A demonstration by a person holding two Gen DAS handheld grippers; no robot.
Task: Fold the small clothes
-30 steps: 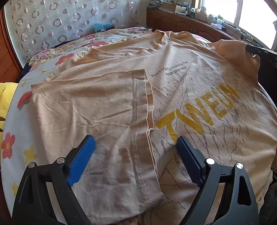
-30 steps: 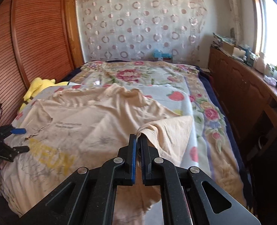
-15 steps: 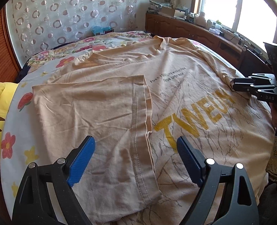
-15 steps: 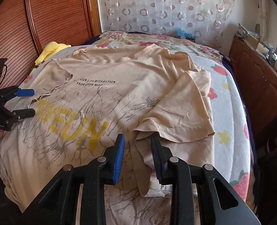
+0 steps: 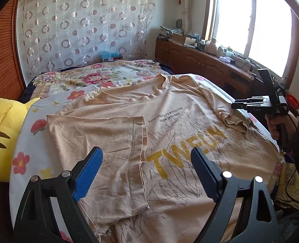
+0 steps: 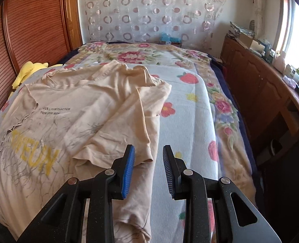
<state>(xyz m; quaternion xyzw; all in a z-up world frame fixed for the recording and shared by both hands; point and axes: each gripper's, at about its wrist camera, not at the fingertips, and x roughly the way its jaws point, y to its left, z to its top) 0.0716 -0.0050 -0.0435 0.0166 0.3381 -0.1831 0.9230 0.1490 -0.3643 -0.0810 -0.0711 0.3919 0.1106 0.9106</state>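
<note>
Lying spread face-up across the flowered bed cover [image 5: 54,101], a beige T-shirt [image 5: 169,133] with yellow lettering, collar toward twelve o'clock in the left wrist view. Folded inward over the chest at nine o'clock of the print, one sleeve [image 5: 100,139], flat, its hemmed edge running down toward six o'clock. Bunched at about two o'clock of the print, the other sleeve [image 5: 237,122], rumpled rather than flat, also turned in over the body. Hovering above the near sleeve, the left gripper [image 5: 146,174], fingers [image 5: 88,172] spread wide, nothing between them, cloth visible below but not pinched. Held in a hand [image 5: 279,125] at three o'clock in that view, the right gripper [image 6: 148,169]; seen from its own camera, blue-padded fingers [image 6: 128,172] parted a moderate way, just opened, no cloth between them, the shirt's right edge and rumpled sleeve [image 6: 117,139] lying just beyond and under the left fingertip, bare bed cover under the right one. Resting at nine o'clock against the bed edge, a yellow plush toy [image 5: 1,139]. Running along the three o'clock side under the window, a wooden cabinet [image 6: 258,93] crowded with small items.
</note>
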